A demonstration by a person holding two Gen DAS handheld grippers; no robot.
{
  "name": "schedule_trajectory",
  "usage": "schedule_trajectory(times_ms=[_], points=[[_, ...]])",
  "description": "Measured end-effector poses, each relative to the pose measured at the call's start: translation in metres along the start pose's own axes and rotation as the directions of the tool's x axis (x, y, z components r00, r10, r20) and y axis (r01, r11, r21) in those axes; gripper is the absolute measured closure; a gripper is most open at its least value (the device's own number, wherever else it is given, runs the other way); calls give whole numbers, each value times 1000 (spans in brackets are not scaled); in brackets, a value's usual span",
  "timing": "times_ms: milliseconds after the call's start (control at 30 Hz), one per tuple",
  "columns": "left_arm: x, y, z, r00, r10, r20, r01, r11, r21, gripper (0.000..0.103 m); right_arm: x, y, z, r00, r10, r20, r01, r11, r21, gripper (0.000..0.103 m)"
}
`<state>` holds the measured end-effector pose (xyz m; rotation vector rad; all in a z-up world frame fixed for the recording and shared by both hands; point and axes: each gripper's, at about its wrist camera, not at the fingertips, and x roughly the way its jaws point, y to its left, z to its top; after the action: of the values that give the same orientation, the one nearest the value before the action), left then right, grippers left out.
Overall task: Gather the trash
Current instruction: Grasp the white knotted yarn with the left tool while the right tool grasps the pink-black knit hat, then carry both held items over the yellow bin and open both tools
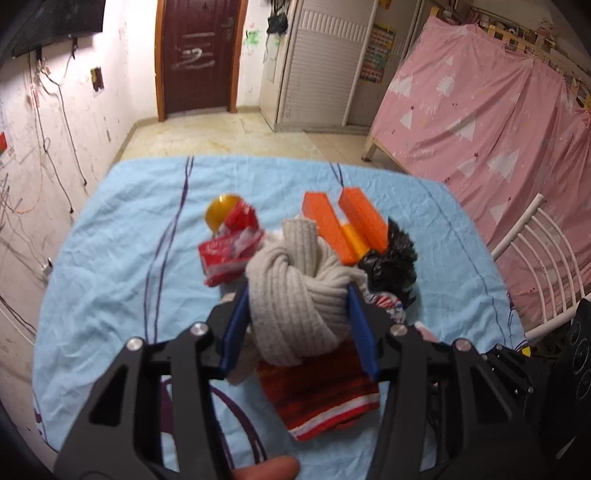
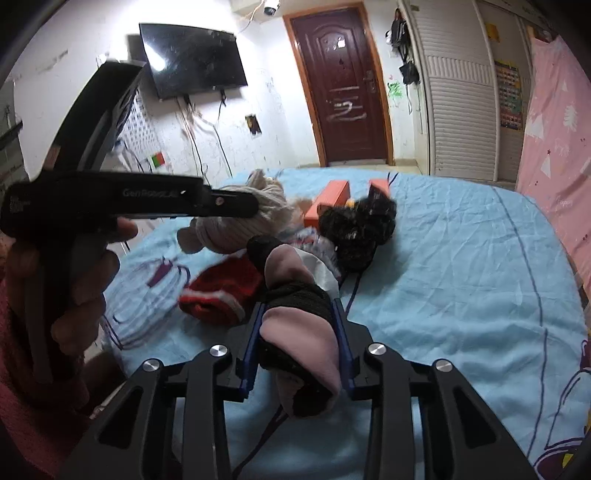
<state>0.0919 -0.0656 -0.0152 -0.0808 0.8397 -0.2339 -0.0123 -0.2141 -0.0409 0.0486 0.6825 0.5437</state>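
Clamping a knotted beige knit scarf [image 1: 295, 295], left hand-held gripper [image 1: 297, 328], right hand-held gripper [image 2: 299, 343] gripping a pink-and-black sock [image 2: 295, 332], red knit cloth [image 1: 317, 398] beneath the left one, black plastic bag [image 2: 356, 229] beyond.

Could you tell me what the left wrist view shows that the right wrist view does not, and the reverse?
Only the left wrist view shows the red snack wrapper, the yellow ball behind it and the white chair beside the bed.

Only the right wrist view shows the wall television, the ceiling camera, and the right hand-held gripper shut on a pink and black sock.

Both show the left hand-held gripper pressed on the beige knitted bundle, the red knitted piece, orange boxes, black bag, blue bedsheet and brown door.
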Motion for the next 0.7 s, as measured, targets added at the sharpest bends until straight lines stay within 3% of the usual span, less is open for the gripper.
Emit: schedule_trajectory(times_ms=[167, 400, 700], points=[[-28, -15, 12, 996, 13, 84, -15, 999, 29, 55, -32, -19, 12, 996, -21, 81, 20, 1000, 15, 74], [-51, -57, 32, 986, -18, 164, -1, 994, 113, 55, -83, -68, 27, 969, -157, 190, 145, 986, 76, 74], [-42, -136, 47, 983, -92, 160, 49, 966, 254, 55, -126, -133, 27, 922, -286, 261, 247, 953, 173, 74]])
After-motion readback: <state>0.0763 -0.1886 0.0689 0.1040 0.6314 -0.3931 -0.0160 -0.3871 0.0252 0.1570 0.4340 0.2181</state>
